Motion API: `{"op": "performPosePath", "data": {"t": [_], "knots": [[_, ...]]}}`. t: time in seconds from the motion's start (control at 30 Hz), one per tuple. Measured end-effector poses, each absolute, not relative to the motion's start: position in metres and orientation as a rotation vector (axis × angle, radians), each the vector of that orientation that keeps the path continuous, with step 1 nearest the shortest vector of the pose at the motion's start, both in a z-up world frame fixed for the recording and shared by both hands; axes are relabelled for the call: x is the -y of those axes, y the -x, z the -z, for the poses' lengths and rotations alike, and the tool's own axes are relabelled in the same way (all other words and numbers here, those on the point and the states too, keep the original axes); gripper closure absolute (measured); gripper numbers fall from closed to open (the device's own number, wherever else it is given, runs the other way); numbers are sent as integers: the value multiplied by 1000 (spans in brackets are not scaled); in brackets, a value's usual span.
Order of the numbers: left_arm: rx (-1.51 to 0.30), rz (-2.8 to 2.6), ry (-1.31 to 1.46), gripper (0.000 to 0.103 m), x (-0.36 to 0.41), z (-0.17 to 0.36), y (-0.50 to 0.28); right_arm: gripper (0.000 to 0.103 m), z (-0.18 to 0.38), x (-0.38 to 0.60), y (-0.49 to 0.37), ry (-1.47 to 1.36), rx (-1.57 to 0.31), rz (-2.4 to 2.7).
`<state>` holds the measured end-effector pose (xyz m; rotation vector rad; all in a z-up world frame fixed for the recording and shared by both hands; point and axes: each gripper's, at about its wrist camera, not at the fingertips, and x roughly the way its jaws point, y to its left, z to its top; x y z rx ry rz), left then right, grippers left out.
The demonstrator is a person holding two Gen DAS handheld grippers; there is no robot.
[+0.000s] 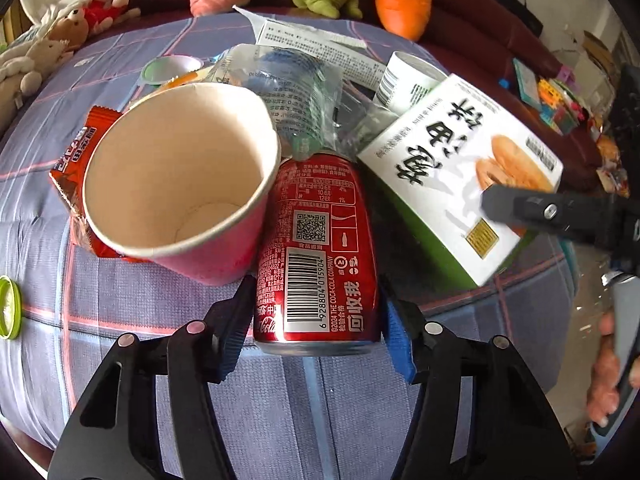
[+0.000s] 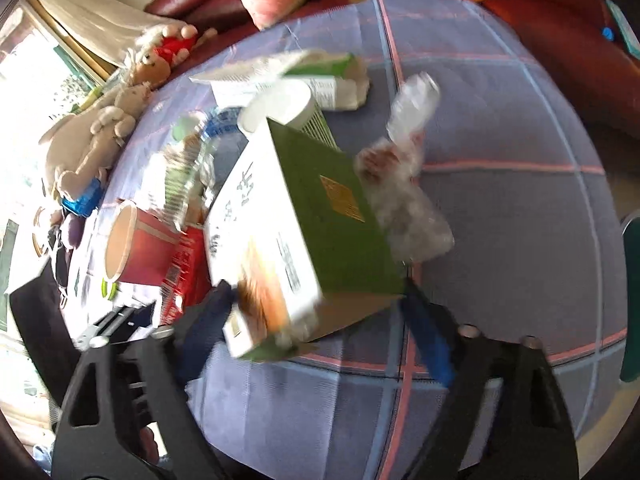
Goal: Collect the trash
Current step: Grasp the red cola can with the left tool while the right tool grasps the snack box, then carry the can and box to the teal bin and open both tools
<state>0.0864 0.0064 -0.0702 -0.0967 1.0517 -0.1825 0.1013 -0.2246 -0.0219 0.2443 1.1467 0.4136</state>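
A red cola can [image 1: 316, 240] lies on its side on the blue checked tablecloth [image 1: 120, 320]. My left gripper [image 1: 316, 312] is shut on the can, one pad pressed against each side near its base. A pink paper cup [image 1: 180, 184] leans against the can's left side. To the right lies a green and white food box [image 1: 460, 168], with one finger of my right gripper [image 1: 520, 208] across its white face. In the blurred right wrist view my right gripper [image 2: 316, 312] is shut on the near end of that box [image 2: 328, 208], which tilts.
A red snack wrapper [image 1: 76, 152] lies under the cup. A crushed clear bottle [image 1: 296, 88], a white tub [image 1: 404, 76] and papers pile up behind. Clear plastic wrap [image 2: 404, 200] sits right of the box. Plush toys [image 1: 404, 4] line the sofa. A green lid [image 1: 8, 308] lies far left.
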Motion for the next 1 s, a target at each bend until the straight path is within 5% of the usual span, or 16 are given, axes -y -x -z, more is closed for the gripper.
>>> {"op": "performPosePath", "data": {"t": [0.2, 1.0], "knots": [[-1014, 160, 61, 43, -2, 56, -71, 45, -2, 228, -83, -204, -1096, -396], [-877, 257, -18, 43, 38, -24, -27, 48, -69, 309, -30, -180, -946, -234]]}}
